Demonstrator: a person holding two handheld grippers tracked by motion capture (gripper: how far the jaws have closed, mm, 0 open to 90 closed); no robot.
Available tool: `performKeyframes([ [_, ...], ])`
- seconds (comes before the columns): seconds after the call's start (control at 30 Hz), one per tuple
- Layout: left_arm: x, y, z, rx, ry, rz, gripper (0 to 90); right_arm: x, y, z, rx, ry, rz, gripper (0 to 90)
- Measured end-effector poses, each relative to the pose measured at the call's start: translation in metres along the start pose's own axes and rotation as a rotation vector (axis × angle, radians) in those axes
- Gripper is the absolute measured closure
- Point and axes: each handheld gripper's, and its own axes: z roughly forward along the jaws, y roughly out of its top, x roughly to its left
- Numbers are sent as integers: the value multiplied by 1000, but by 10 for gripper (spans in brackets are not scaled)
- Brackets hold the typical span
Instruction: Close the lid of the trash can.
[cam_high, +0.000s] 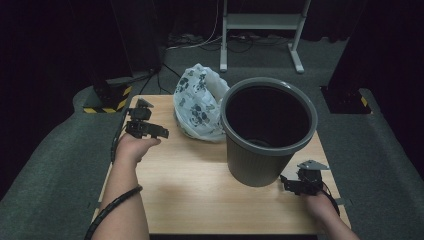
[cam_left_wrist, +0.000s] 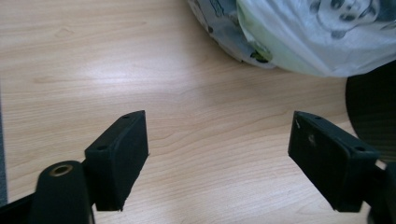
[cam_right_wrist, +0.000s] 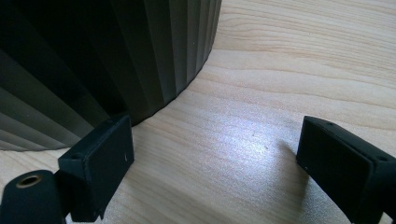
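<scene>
1 bin (cam_high: 260, 150), 1 bag (cam_high: 199, 102) – 2 hand-held grippers, both open.

On the worktop (cam_high: 200, 200) the bin (cam_high: 267, 132) stands right of centre, the bag (cam_high: 197, 102) touching it at upper left, the left gripper (cam_high: 145, 125) at far left and the right gripper (cam_high: 300, 182) at the bin's lower right.
</scene>
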Motion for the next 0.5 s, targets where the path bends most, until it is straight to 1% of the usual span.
performKeyframes([
  [0.07,-3,-5,9,12,1,24,176,0,0,0,1,0,0,106],
  [0.17,-7,-12,21,25,-19,36,175,0,0,0,0,1,-5,105],
  [0.23,-9,-17,28,28,-18,52,166,0,0,0,-1,1,-6,105],
  [0.3,-11,-24,38,37,-26,57,165,0,0,0,1,3,1,105],
  [0.4,-13,-34,49,45,-22,60,168,0,0,0,1,2,-4,105],
  [0.47,-16,-43,58,34,-22,52,166,0,0,0,1,2,-4,105],
  [0.5,-18,-49,63,30,-15,54,164,0,0,0,2,2,-2,105],
])
